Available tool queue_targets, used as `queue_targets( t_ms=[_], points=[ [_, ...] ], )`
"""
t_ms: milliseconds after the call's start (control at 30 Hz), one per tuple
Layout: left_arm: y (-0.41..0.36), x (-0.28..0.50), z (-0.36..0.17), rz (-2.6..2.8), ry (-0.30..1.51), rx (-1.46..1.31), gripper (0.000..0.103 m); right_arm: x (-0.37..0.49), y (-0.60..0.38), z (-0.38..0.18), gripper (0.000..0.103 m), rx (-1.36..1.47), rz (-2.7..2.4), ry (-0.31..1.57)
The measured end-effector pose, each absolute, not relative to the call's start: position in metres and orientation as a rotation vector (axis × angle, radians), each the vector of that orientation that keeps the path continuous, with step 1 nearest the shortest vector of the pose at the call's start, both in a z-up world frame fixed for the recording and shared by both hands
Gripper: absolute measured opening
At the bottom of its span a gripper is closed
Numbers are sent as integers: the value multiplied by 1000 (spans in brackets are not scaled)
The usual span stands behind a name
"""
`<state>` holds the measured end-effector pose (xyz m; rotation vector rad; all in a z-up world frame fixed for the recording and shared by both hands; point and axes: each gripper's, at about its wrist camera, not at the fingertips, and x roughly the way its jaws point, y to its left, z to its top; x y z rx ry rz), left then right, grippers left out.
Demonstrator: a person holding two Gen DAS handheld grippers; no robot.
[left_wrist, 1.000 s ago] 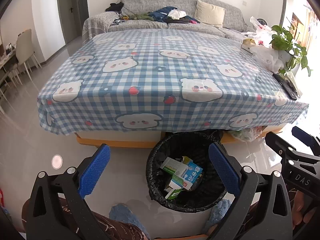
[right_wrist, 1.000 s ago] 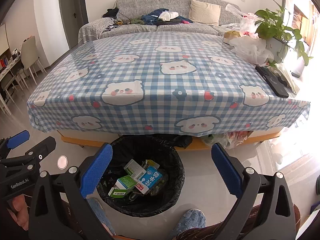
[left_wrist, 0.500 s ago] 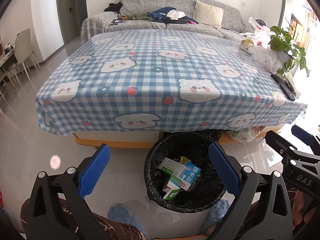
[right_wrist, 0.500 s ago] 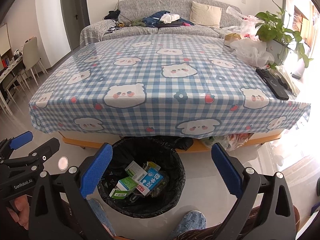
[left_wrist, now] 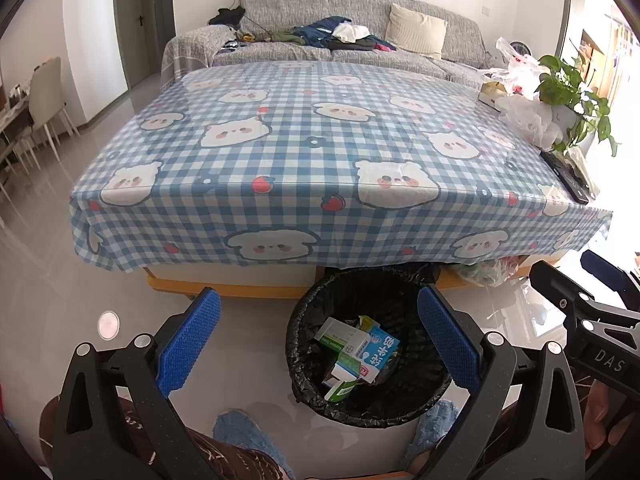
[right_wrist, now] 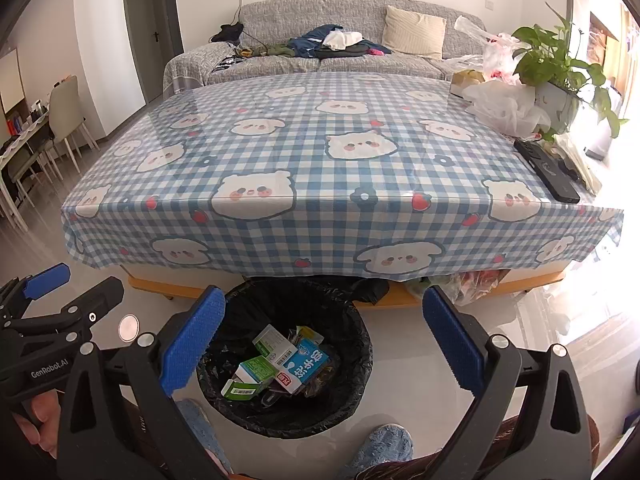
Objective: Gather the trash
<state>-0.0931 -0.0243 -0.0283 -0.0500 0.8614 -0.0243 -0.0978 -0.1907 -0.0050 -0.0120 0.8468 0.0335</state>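
Both grippers hang wide open and empty above a lined bin on a pale tiled floor. In the left wrist view, the left gripper (left_wrist: 318,338) spreads its blue pads across the lower frame, with nothing between them; the bin (left_wrist: 304,384) sits lower centre, half tucked under the table's (left_wrist: 312,148) near edge, holding cartons (left_wrist: 358,350) in green, white and blue. The right gripper (left_wrist: 592,300) juts in at the lower right edge. In the right wrist view, the left gripper (right_wrist: 60,292) shows at the lower left, a hand (right_wrist: 40,420) beneath it. The right gripper (right_wrist: 320,342) frames the bin (right_wrist: 360,364) at lower centre, cartons (right_wrist: 280,364) heaped inside. Above, the checked bear-print tablecloth fills mid-frame; a remote (right_wrist: 546,170), plastic bags (right_wrist: 504,106) and a potted plant (right_wrist: 556,60) crowd its right side. A sofa (right_wrist: 320,20) runs along the top. Blue slippers (right_wrist: 382,446) show at the bottom.
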Motion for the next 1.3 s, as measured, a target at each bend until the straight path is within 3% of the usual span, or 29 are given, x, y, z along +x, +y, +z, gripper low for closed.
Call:
queue_targets(
  t_ms=[1300],
  points=[
    [-25,-94,-25,-19,853,-42,97,-97,-192,-5,95,-10,33,843]
  ],
)
